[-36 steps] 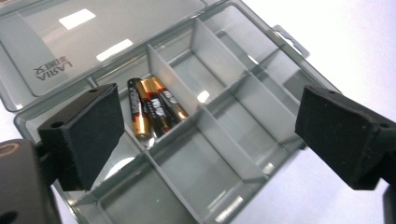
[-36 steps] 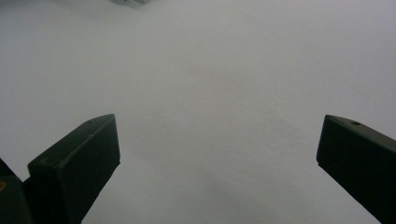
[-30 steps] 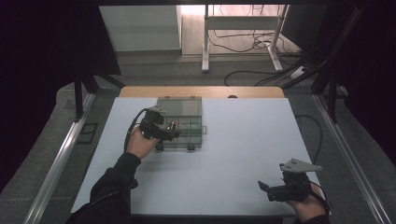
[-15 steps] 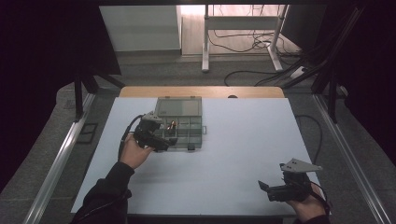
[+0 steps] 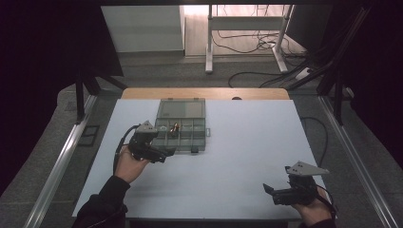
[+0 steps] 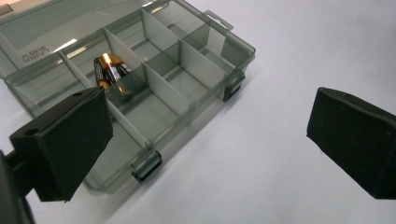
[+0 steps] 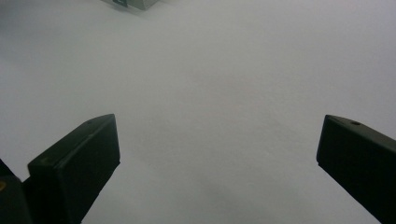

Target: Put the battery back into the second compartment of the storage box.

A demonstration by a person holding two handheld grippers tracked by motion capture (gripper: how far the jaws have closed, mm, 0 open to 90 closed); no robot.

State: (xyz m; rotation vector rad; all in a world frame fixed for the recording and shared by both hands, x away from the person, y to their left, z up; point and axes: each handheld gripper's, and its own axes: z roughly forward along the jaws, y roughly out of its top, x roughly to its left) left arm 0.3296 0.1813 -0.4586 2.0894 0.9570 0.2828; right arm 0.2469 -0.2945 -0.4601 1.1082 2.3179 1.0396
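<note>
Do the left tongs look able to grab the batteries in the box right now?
Probably yes. The box has its lid open, the batteries lie uncovered in a compartment, and the left tongs are open just beside it.

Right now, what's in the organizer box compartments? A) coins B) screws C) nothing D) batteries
D: the left gripper view shows batteries with gold and black casings lying in one compartment of the open organizer box, with the left hand-held gripper open beside the box's front edge.

the left gripper [image 5: 164,156] has drawn back from the organizer box [image 5: 183,124], empty.
</note>
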